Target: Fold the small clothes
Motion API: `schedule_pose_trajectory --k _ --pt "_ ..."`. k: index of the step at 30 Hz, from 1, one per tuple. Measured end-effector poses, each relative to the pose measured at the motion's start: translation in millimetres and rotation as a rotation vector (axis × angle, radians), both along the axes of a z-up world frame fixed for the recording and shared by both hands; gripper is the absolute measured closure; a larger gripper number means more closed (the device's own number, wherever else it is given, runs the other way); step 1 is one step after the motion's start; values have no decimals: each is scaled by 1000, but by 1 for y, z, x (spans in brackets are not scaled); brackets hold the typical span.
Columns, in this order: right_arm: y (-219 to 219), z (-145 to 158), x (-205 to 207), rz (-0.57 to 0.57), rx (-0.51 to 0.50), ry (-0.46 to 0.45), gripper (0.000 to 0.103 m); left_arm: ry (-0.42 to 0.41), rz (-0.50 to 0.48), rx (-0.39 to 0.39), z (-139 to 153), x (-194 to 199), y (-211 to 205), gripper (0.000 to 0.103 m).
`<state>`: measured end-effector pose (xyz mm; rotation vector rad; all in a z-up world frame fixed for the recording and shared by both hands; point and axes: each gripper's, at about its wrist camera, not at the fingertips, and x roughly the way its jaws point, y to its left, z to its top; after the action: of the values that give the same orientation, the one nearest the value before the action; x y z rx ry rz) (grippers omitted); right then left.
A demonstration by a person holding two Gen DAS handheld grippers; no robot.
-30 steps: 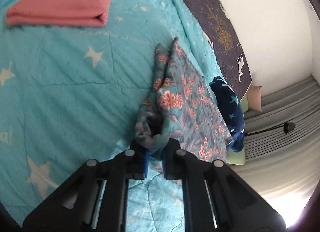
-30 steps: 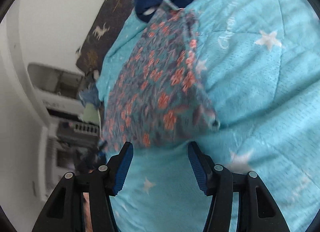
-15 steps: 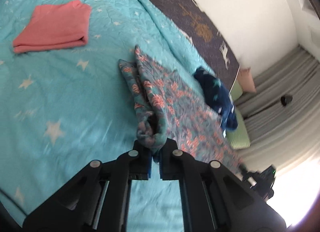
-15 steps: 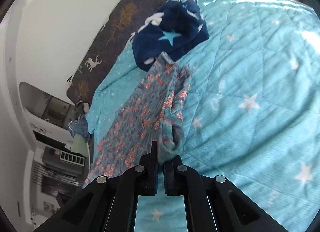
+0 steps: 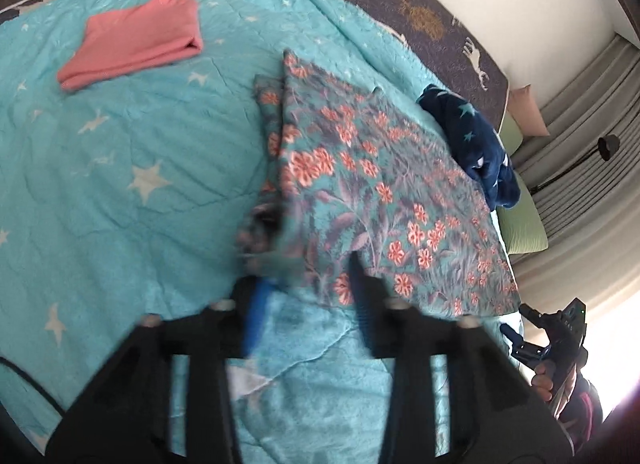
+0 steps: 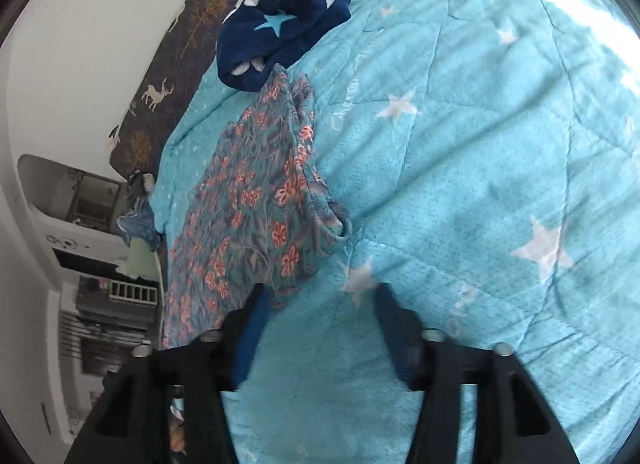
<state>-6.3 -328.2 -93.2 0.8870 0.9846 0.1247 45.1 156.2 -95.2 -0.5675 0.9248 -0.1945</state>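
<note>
Nearest the floral garment (image 5: 372,188), left gripper (image 5: 306,288) has jaws parted, just been opening, blurred cloth edge between them but not pinched. Right gripper (image 6: 320,304) also jaws apart, just opened, only a hem corner of the garment by its left finger, nothing held. Garment lies flat on the teal star quilt (image 5: 132,168), one long edge doubled over. Looks thin, soft, floppy, light; likely slides and wrinkles easily, so take it at hem corners. Beyond the garment: navy star garment (image 5: 476,144) bunched, touching its far end. Further left of it, pink folded piece (image 5: 132,44), well apart.
</note>
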Motion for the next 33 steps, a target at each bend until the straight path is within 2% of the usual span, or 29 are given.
schedule_pose_trajectory --k 3,6,8,9,10,11,12,14,17,19,21,24,29,33 --pt "4 -1 14 3 2 -38 38 9 3 11 -3 3 -2 56" --pt "6 -6 39 -2 59 -55 35 11 19 -3 -2 12 -1 57" --pt "6 -8 56 -15 80 -64 35 7 29 -24 -2 17 1 84" --pt "8 -8 65 -16 84 -64 39 5 27 -32 -2 19 2 88" --pt "10 -9 74 -6 88 -55 49 5 25 -43 -3 20 3 91" --pt "12 -9 80 12 85 -39 89 5 18 -65 -2 20 3 94" --pt "15 -9 83 26 77 -21 91 1 11 -70 0 19 3 94" --pt "20 4 77 11 8 -46 92 -31 -7 -55 8 13 1 95" --pt "42 35 57 47 -168 -89 93 -63 -12 -23 20 4 5 95" --pt "53 47 42 72 -226 -90 93 -70 -1 3 24 1 11 95" --pt "61 51 28 80 -254 -69 93 -71 -3 9 23 -1 15 95" --pt "71 37 17 106 -309 -11 92 -57 -14 13 17 -3 15 95" --pt "50 22 10 58 -260 31 82 -50 -13 -13 17 -3 18 95" --pt "43 37 4 23 -415 28 75 -77 6 -49 25 -7 26 95"
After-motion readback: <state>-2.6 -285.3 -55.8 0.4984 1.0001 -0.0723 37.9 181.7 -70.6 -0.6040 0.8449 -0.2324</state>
